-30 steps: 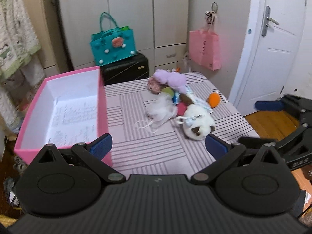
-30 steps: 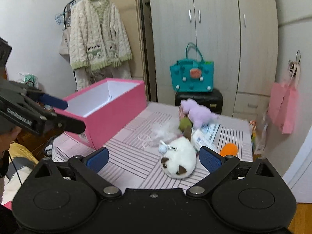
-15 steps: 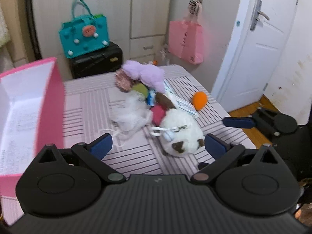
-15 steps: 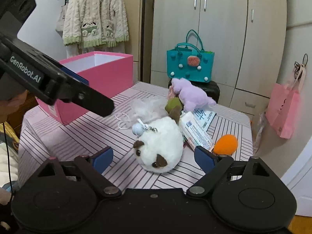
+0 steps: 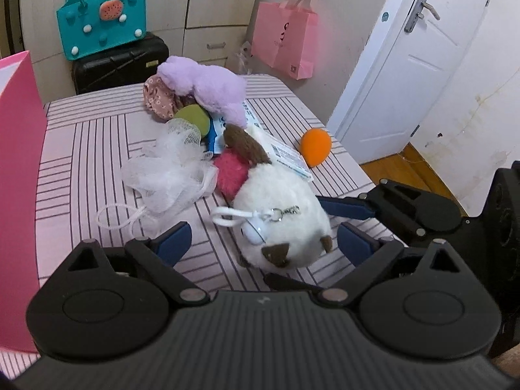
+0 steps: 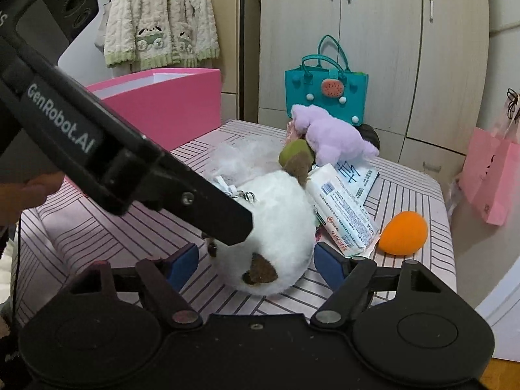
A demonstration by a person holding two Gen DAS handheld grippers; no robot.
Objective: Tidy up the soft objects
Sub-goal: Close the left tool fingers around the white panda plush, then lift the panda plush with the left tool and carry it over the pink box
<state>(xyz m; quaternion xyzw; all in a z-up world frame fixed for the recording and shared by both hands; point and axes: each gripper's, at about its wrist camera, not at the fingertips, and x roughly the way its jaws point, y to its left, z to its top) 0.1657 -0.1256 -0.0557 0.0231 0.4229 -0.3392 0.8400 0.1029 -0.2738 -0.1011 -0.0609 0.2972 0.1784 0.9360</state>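
A white plush cat (image 5: 279,214) with brown ears lies on the striped table; it also shows in the right wrist view (image 6: 273,227). My left gripper (image 5: 263,247) is open, its jaws on either side of the cat's near end. My right gripper (image 6: 256,261) is open too, straddling the same cat from the right side. Behind the cat lie a white mesh puff (image 5: 169,172), a red fuzzy toy (image 5: 229,175), a purple plush (image 5: 208,87) and an orange sponge (image 5: 314,143). A pink box (image 6: 162,104) stands at the left.
Tissue packets (image 6: 343,211) lie beside the cat. A teal bag (image 5: 100,26) sits on a black case (image 5: 120,61) behind the table. A pink paper bag (image 5: 286,45) hangs near the white door (image 5: 406,65). A cardigan (image 6: 159,29) hangs at the back left.
Both grippers have moved in close to the white plush cat, now straddling it. The left view has swung right, so the pink box has slid to the left edge.
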